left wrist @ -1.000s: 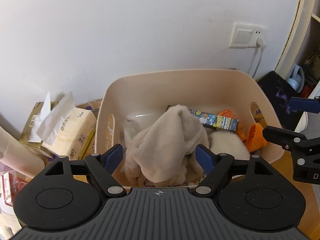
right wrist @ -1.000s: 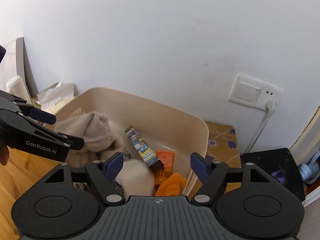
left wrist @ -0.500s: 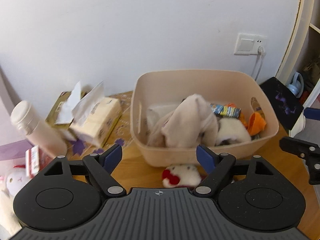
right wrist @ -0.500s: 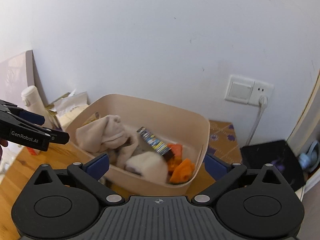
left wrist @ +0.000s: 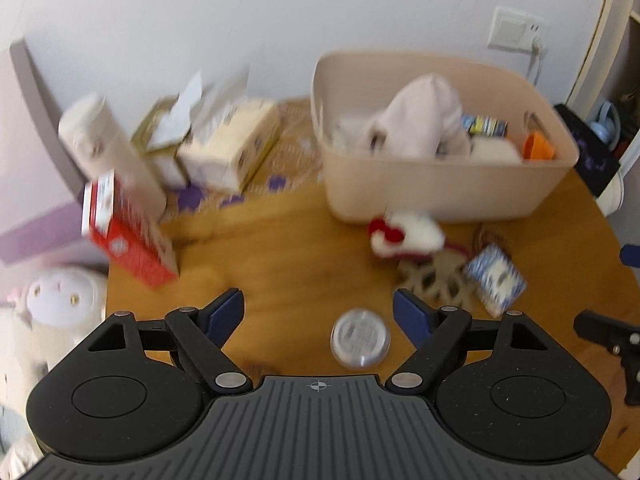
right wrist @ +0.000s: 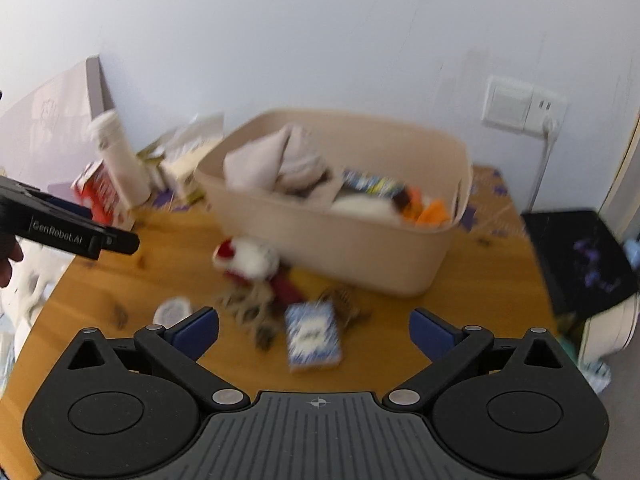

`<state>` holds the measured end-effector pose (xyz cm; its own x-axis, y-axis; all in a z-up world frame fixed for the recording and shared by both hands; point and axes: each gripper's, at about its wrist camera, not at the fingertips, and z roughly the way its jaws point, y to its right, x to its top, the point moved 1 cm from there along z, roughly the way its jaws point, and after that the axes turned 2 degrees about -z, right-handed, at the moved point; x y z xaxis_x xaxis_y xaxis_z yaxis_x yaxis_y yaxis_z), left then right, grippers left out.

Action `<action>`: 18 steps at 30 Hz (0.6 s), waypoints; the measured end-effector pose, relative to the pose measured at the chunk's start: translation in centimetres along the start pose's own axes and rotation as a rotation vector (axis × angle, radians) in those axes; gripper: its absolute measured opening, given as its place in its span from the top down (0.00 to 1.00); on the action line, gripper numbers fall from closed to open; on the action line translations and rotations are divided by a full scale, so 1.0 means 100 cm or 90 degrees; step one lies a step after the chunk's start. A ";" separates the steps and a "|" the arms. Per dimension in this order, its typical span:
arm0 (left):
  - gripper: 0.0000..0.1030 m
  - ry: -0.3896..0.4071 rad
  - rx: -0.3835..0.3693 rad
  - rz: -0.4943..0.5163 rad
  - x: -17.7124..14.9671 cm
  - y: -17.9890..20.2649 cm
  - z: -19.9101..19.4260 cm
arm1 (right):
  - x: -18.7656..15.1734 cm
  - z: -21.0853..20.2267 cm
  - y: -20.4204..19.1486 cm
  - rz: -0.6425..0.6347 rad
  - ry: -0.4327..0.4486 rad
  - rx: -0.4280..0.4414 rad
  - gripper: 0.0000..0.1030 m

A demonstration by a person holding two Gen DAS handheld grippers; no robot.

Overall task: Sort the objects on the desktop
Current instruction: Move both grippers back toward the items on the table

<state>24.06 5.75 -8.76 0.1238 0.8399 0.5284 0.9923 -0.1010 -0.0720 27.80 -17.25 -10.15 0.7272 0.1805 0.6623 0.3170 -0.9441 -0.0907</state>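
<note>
My left gripper (left wrist: 318, 308) hangs open over the wooden table (left wrist: 280, 264), with nothing gripped. A round clear lid (left wrist: 360, 338) lies on the table between its fingers, nearer the right one. Wide open, my right gripper (right wrist: 314, 328) hovers above a blue-and-white box (right wrist: 314, 336) that lies flat between its fingers, untouched. A white-and-red plush (right wrist: 248, 258) and a pale lattice piece (left wrist: 436, 276) lie in front of the beige bin (left wrist: 440, 192). The bin holds a beige cloth (left wrist: 420, 116), a small printed box and orange items.
A red carton (left wrist: 128, 236), a white bottle (left wrist: 108, 148) and tissue packs (left wrist: 228, 148) stand at the table's back left. A white plush toy (left wrist: 60, 296) sits off the left edge. A black object (right wrist: 580, 256) lies at the right, below a wall socket (right wrist: 520, 106).
Both grippers have drawn back from the bin, so the table in front of it, with the plush, the blue box and the lid, has come into view. The right jaws have spread wider.
</note>
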 end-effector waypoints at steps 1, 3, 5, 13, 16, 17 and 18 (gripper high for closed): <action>0.20 -0.009 0.000 -0.001 -0.006 -0.002 0.002 | -0.006 0.001 -0.005 -0.002 -0.006 0.001 0.00; 0.20 -0.018 0.002 0.004 -0.016 -0.004 0.003 | -0.019 0.003 -0.013 -0.006 -0.020 0.012 0.00; 0.20 -0.022 0.003 0.011 -0.024 -0.004 0.005 | -0.030 0.006 -0.021 -0.006 -0.036 0.022 0.00; 0.20 -0.019 0.000 0.023 -0.044 0.000 0.017 | -0.068 0.030 -0.043 0.043 -0.104 0.042 0.00; 0.20 -0.034 -0.001 0.026 -0.050 0.004 0.028 | -0.079 0.040 -0.048 0.052 -0.125 0.039 0.00; 0.20 -0.039 -0.002 0.024 -0.053 0.006 0.030 | -0.082 0.043 -0.049 0.055 -0.131 0.039 0.00; 0.20 -0.044 -0.006 0.023 -0.055 0.007 0.033 | -0.085 0.047 -0.051 0.058 -0.137 0.038 0.00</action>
<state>24.03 2.82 -14.49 0.1594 0.8704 0.4658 0.9872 -0.1370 -0.0818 22.84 -12.67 -18.77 0.8652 0.1554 0.4767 0.2746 -0.9424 -0.1912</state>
